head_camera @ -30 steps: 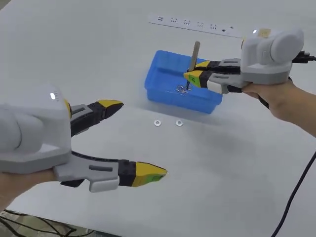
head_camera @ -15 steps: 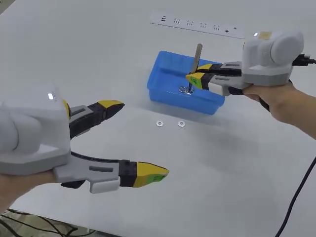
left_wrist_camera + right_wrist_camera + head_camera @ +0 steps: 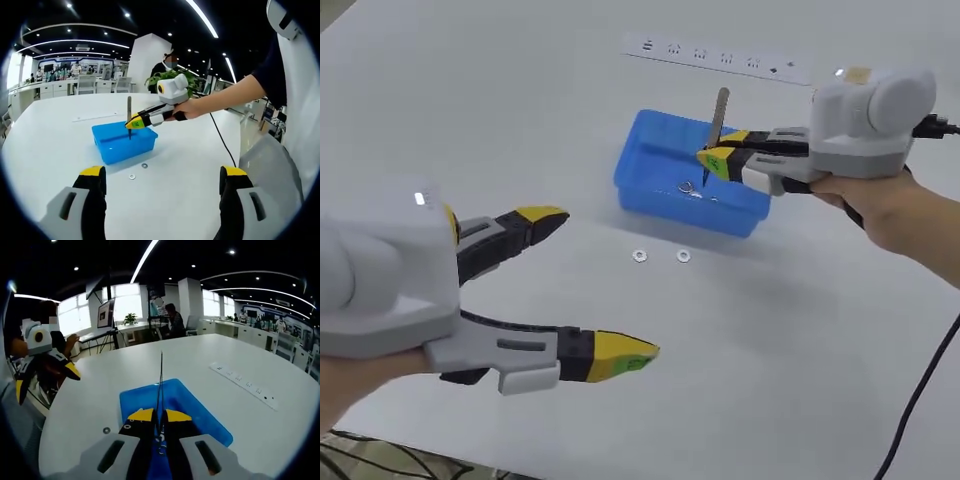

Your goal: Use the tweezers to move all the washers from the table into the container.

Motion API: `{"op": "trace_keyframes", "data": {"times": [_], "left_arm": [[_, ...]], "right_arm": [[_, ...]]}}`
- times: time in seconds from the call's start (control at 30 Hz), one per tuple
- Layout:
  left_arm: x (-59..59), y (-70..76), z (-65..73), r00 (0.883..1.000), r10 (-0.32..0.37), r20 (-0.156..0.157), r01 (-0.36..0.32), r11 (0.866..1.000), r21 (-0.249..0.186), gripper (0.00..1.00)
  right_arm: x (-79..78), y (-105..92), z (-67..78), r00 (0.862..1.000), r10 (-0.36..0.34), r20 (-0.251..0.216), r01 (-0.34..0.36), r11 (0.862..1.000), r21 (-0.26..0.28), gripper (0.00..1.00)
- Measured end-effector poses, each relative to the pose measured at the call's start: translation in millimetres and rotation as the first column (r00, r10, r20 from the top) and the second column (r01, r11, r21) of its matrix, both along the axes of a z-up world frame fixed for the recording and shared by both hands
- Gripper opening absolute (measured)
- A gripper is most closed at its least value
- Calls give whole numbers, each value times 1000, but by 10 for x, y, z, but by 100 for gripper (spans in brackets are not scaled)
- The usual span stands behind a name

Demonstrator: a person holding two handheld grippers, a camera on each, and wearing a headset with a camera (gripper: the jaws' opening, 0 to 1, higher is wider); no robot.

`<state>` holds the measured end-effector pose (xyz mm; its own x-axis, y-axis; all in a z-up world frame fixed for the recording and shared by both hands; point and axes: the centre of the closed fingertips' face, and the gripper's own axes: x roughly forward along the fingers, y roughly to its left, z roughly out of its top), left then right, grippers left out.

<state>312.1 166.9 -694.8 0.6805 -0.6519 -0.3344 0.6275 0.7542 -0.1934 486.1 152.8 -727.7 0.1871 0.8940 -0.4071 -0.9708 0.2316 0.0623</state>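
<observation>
washers on table: two were seen on the white table (image 3: 470,120), just below the container's near wall, lower centre of the head view; left loose washer (image 3: 639,256) and right loose washer (image 3: 683,256) lay flat, near each other, not touching.
washers in container: collected washers (image 3: 687,187) were seen as a small metal cluster on the container floor; the count could not be told.
container: blue container (image 3: 650,170), a shallow rectangular tray, was seen in the upper centre of the head view, resting on the table.
tweezers: tweezers (image 3: 717,120) were held roughly upright, tips down inside the container, just right of the collected washers; whether a washer was pinched in the tips could not be told.
right gripper: right gripper (image 3: 715,160) was seen in the upper right of the head view, jaws clamped narrow on the tweezers' lower part, over the container.
left gripper: left gripper (image 3: 590,283) was seen in the lower left of the head view, jaws spread wide, nothing between them, held above the table, well apart from the container.
power strip: white power strip (image 3: 715,57) was seen at the top of the head view, beyond the container.
cable: dark cable (image 3: 920,400) was seen along the lower right edge.
</observation>
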Motion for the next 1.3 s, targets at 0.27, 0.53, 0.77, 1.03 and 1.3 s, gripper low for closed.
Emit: {"op": "trace_keyframes", "data": {"times": [0.27,0.53,0.77,1.03,1.3], "left_arm": [[175,43,86,1000,12,21,-12,1000,-13,98],[451,123,179,998,11,60,-13,1000,20,93],[811,25,295,992,-39,118,33,998,51,84],[1110,-191,384,979,-131,153,121,990,72,77],[1341,-287,509,966,-169,197,158,985,71,63]], "right_arm": [[-74,-5,39,1000,21,22,-20,1000,-10,7],[-207,-17,50,996,70,59,-67,997,-49,7],[-312,34,51,988,121,90,-115,991,-75,8],[-338,66,122,983,143,116,-136,988,-71,8],[-366,74,161,977,167,131,-158,985,-74,8]]}}
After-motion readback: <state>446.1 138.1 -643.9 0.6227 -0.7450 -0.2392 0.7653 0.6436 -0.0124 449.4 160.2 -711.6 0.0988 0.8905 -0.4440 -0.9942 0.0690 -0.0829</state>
